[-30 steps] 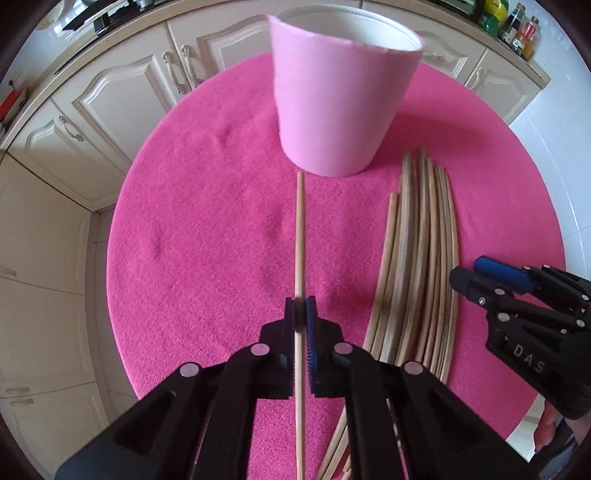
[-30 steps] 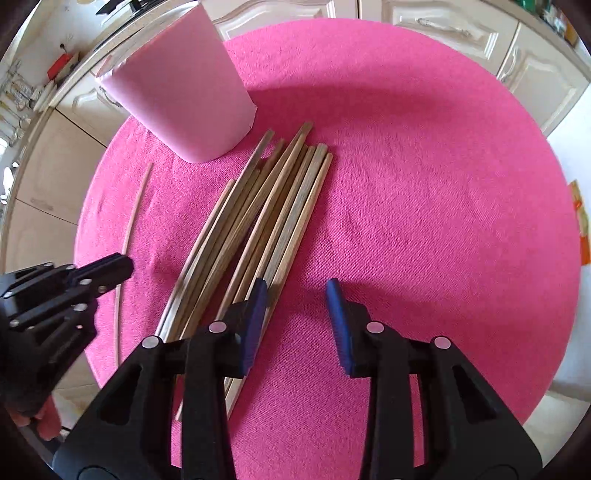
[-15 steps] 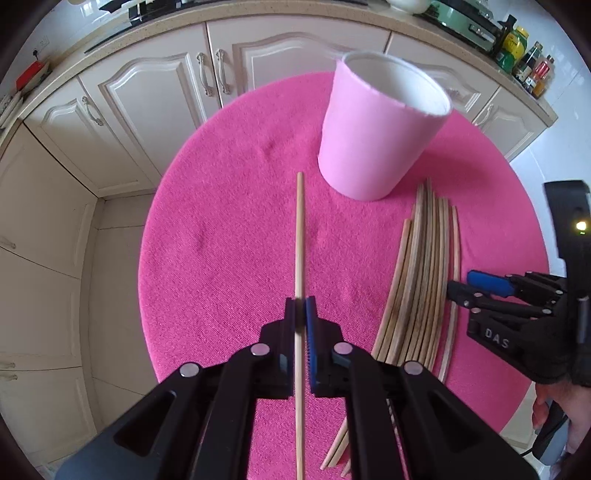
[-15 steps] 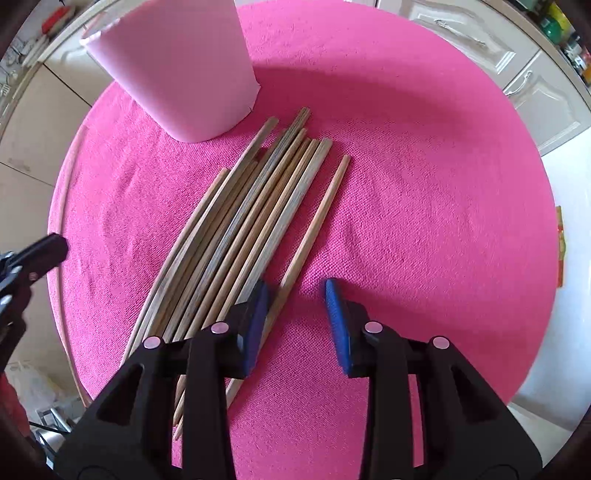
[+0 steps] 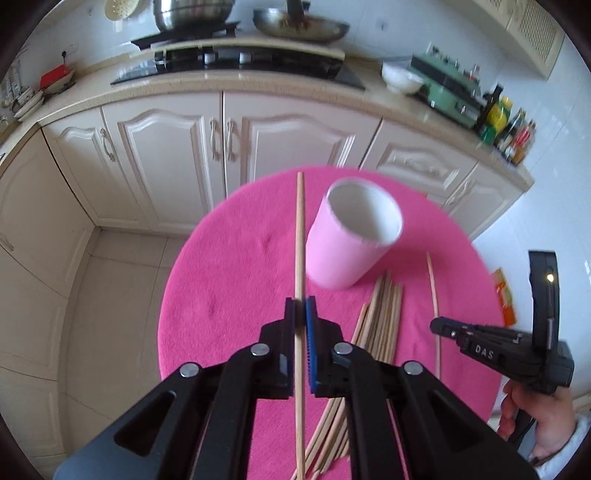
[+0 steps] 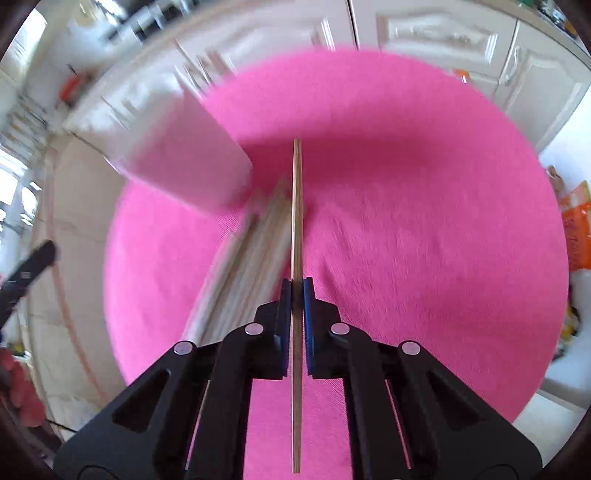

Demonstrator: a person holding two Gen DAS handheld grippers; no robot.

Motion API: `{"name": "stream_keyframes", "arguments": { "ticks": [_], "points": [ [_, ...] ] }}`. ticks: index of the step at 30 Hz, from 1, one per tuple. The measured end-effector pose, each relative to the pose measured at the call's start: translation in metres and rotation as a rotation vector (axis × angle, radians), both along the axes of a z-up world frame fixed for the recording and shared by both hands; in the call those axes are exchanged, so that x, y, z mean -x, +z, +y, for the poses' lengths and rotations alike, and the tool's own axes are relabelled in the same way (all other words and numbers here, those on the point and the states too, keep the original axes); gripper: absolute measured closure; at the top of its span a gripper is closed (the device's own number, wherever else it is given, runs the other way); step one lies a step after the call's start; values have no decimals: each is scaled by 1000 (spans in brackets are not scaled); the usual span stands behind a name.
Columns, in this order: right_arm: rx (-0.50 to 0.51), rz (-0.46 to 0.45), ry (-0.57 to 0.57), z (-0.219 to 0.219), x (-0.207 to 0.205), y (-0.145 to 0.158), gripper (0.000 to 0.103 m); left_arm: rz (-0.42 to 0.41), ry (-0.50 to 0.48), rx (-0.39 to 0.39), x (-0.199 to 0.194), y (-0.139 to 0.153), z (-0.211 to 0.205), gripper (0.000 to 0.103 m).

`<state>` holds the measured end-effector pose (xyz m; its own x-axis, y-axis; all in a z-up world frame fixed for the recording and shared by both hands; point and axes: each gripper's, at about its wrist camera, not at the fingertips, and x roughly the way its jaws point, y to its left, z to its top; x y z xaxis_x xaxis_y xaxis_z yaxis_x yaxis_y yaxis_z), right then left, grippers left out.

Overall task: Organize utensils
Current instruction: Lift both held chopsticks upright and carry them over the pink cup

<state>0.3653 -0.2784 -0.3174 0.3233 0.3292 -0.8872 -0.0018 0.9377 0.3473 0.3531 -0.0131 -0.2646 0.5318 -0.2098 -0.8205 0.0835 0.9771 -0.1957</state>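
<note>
My left tongs (image 5: 300, 317) are clamped on one pale wooden chopstick (image 5: 300, 236); the stick runs straight ahead between the blue pads, its far tip reaching past the table's far edge in view, its near end trailing back under the black arms; round, plain, unmarked wood. My right tongs (image 6: 296, 299) are likewise shut tight on a second chopstick (image 6: 296, 206), same pale wood, lying along the centre line and lifted above the cloth; that view is motion-blurred. From the left camera the right tongs (image 5: 448, 326) show off to the right, white letters "DAS" readable on their black body, a small lit lamp on the upright part behind; my hand (image 5: 543, 424) grips the handle.

Just right of the left tongs, on the pink tablecloth (image 5: 229, 266), lies the bundle of remaining chopsticks (image 5: 380, 321), roughly parallel, tips fanned toward the cup. Ahead and slightly right stands the pink cup (image 5: 351, 243), upright, white inside, nothing seen in it; no writing visible on it.

Beyond the table: cream cabinet doors (image 5: 166, 158), a black hob (image 5: 240, 62) with a steel pot (image 5: 192, 13) and a pan (image 5: 301, 26); bottles (image 5: 506, 122) at far right, labels too small to read.
</note>
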Motion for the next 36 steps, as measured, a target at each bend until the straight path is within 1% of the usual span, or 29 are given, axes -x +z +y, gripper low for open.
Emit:
{"name": "stream_keyframes", "arguments": {
  "ticks": [1, 4, 6, 9, 10, 13, 16, 19, 21, 23, 24, 25, 27, 30, 33, 36],
  "points": [
    [-26, -29, -5, -4, -1, 8, 96, -26, 5, 16, -1, 7, -1, 97],
    [-112, -193, -26, -14, -5, 50, 96, -136, 19, 66, -13, 33, -5, 97],
    [-144, -289, -28, -7, -9, 75, 96, -222, 20, 94, -21, 51, -10, 97],
    [-199, -423, -25, 7, -21, 107, 96, -321, 29, 115, -35, 68, -17, 97],
    [-217, -467, -24, 11, -23, 115, 96, -339, 35, 123, -40, 71, -20, 97],
    [-236, -581, -25, 14, -36, 131, 96, -402, 53, 157, -58, 76, -26, 97],
    [-253, -671, -33, 15, -46, 146, 96, -463, 64, 150, -73, 79, -33, 97],
    [-243, -740, -50, 21, -54, 148, 96, -515, 85, 155, -84, 75, -35, 97],
    [-237, -765, -64, 21, -57, 146, 96, -537, 96, 161, -94, 71, -38, 97],
    [-235, -784, -78, 22, -58, 143, 96, -561, 119, 142, -99, 66, -37, 97],
    [-229, -792, -83, 24, -59, 141, 96, -570, 128, 145, -104, 61, -38, 97],
    [-226, -800, -87, 25, -60, 138, 96, -569, 143, 141, -107, 55, -38, 97],
    [-201, -816, -94, 29, -65, 133, 96, -547, 152, 145, -113, 41, -38, 97],
    [-196, -815, -99, 35, -69, 123, 96, -517, 157, 124, -114, 23, -38, 97],
    [-182, -808, -77, 40, -70, 116, 96, -483, 143, 115, -110, 9, -38, 97],
    [-167, -790, -57, 44, -68, 111, 96, -471, 128, 87, -100, 0, -38, 97]
  ]
}}
